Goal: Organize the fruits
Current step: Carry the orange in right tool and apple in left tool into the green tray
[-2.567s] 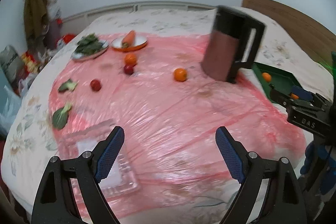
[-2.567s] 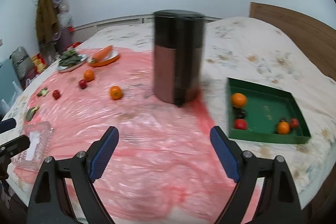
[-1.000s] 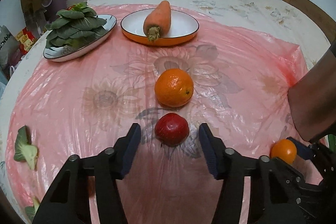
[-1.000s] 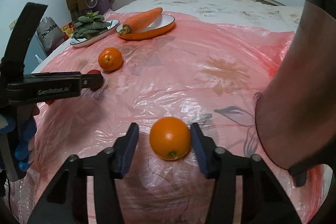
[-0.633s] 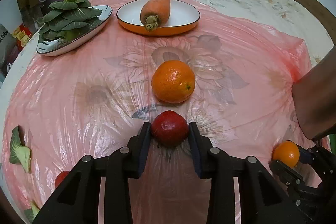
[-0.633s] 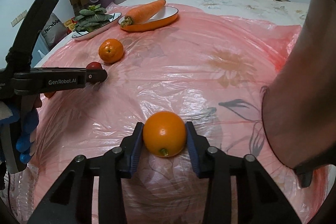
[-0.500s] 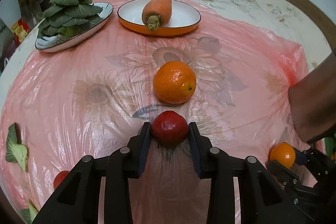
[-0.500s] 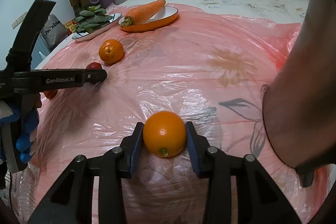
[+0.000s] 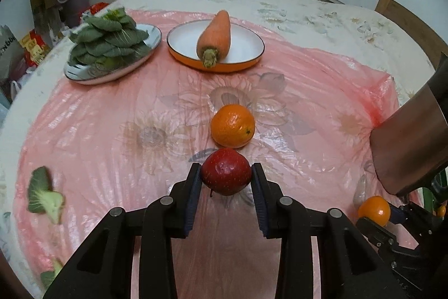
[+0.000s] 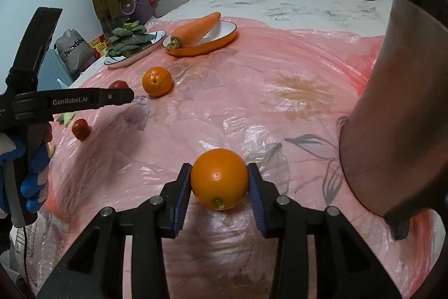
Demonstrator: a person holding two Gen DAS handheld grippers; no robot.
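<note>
My left gripper [image 9: 226,177] is shut on a red apple [image 9: 225,175], lifted a little off the pink plastic sheet [image 9: 112,131]. A loose orange [image 9: 232,125] lies just beyond it. My right gripper [image 10: 219,181] is shut on another orange [image 10: 219,178], held just above the sheet; it also shows at the lower right of the left wrist view [image 9: 374,210]. In the right wrist view the left gripper [image 10: 123,94] reaches in from the left beside the loose orange [image 10: 156,81]. A second small red fruit [image 10: 81,129] lies on the sheet at left.
A plate of leafy greens [image 9: 110,45] and an orange-rimmed dish [image 9: 252,46] with a carrot [image 9: 215,37] stand at the back. A tall dark kettle [image 9: 411,147] stands at right. Loose green leaves [image 9: 42,194] lie at the sheet's left edge. A clear plastic box [image 10: 47,231] lies at lower left.
Both grippers have closed on their fruits, the left on the red apple and the right on the orange, and have lifted them slightly off the sheet.
</note>
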